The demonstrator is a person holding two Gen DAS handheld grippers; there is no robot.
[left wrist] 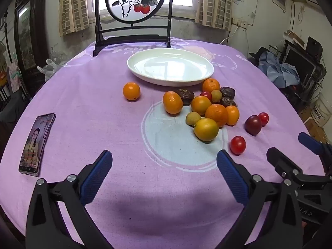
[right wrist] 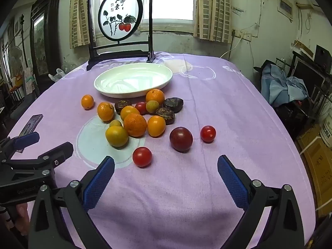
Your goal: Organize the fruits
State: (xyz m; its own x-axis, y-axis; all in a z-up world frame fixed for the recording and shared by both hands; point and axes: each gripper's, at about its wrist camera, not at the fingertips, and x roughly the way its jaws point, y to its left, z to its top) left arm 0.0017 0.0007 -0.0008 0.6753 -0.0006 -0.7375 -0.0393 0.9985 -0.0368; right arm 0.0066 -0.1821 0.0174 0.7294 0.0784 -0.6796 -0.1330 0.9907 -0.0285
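Observation:
A white oval plate [left wrist: 143, 76] [right wrist: 103, 90] stands empty at the far middle of the purple tablecloth. In front of it lies a pile of fruit: several oranges [left wrist: 216, 114] [right wrist: 134, 124], small tan fruits, dark brown fruits [left wrist: 185, 96] [right wrist: 166, 115]. One orange [left wrist: 131, 91] [right wrist: 87, 101] lies apart on the left. Red cherry tomatoes [left wrist: 238, 144] [right wrist: 142, 156] and a dark plum [left wrist: 253, 125] [right wrist: 181, 139] lie to the right. My left gripper [left wrist: 164, 161] is open and empty, above the cloth near the pile. My right gripper [right wrist: 166, 166] is open and empty, just short of the nearest tomato.
A phone [left wrist: 37, 143] [right wrist: 31, 124] lies at the table's left edge. A framed round painting on a dark stand [left wrist: 132, 10] [right wrist: 120, 20] stands behind the plate. Clutter and boxes sit off the table's right side [right wrist: 290, 87].

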